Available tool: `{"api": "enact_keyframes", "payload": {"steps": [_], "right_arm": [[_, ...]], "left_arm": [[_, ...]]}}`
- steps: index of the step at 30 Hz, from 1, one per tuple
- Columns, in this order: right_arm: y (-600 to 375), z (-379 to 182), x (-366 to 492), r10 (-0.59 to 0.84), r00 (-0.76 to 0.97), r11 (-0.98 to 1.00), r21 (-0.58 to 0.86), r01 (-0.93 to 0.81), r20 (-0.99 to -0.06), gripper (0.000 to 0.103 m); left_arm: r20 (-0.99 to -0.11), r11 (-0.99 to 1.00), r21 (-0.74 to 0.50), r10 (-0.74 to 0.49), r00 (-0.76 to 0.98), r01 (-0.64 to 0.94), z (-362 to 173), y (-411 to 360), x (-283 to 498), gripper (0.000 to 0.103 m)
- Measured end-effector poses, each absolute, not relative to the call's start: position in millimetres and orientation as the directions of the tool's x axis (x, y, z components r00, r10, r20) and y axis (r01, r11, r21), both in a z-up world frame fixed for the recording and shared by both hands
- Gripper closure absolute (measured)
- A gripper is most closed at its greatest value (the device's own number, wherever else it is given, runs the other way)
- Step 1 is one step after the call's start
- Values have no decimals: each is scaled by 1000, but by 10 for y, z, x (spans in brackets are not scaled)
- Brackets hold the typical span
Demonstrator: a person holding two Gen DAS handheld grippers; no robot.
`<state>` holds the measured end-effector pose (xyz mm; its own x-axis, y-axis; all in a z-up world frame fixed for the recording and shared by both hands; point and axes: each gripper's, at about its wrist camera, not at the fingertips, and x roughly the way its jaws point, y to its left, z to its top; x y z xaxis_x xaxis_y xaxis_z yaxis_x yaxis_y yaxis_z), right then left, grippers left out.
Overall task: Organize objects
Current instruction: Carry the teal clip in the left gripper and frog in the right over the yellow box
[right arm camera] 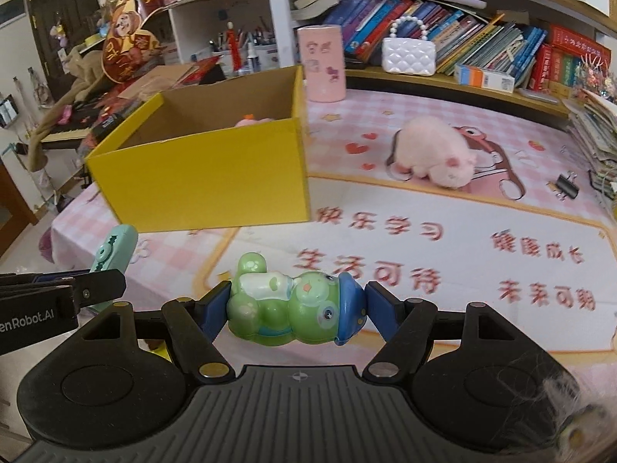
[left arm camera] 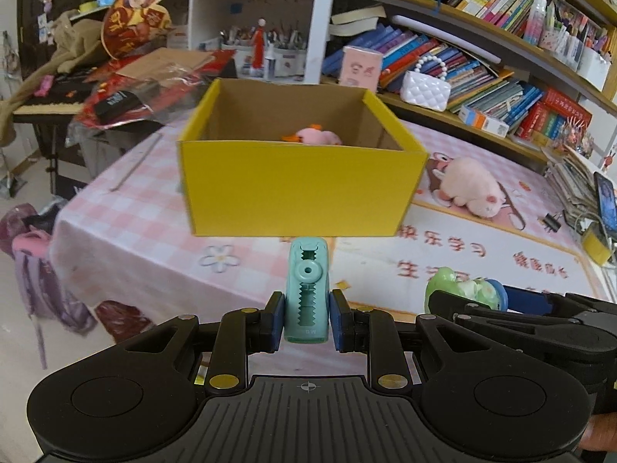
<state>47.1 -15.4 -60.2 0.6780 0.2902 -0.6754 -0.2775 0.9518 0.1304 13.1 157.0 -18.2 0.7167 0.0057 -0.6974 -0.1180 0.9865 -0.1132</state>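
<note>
While 1 teal clip [left arm camera: 306,289] is clamped upright in the left gripper [left arm camera: 306,320] and 1 green toy [right arm camera: 295,305] lies pinched sideways in the right gripper [right arm camera: 297,308], 1 yellow box [left arm camera: 300,189] is seen ahead on the table [left arm camera: 135,212] w/ 1 pink toy [left arm camera: 318,137] inside. 1 pink plush [right arm camera: 437,154] and 1 binder clip [right arm camera: 567,187] lie right of it. "enRobot.AI" is readable only in the right view, on the left gripper's side; "快乐学习" is printed on the mat [right arm camera: 443,200].

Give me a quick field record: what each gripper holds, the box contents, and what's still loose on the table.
left gripper: shut on teal clip
right gripper: shut on green bear figurine
yellow box: open, small pink plush inside
loose on table: large pink plush, black binder clip
</note>
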Motion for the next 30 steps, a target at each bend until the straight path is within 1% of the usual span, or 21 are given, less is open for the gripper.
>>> {"api": "enact_keyframes", "payload": {"steps": [7, 13, 21, 27, 30], "right_arm": [[146, -574, 312, 310, 680, 945, 136, -299, -664, 31], [255, -538, 236, 307, 681, 946, 135, -295, -665, 31], [370, -510, 218, 296, 684, 947, 111, -302, -667, 32], [453, -422, 420, 307, 699, 938, 83, -336, -645, 32], [466, -304, 568, 322, 727, 936, 87, -342, -606, 32]], "left_arm": [[-688, 987, -98, 26, 726, -129, -149, 1806, -26, 80], [-681, 989, -98, 12, 733, -107, -134, 1916, -100, 80], [-654, 987, -115, 13, 756, -116, -102, 2018, -105, 80], [-627, 983, -127, 23, 778, -131, -18, 2059, 83, 80], [-599, 985, -123, 26, 800, -124, 80, 2070, 220, 80]]}}
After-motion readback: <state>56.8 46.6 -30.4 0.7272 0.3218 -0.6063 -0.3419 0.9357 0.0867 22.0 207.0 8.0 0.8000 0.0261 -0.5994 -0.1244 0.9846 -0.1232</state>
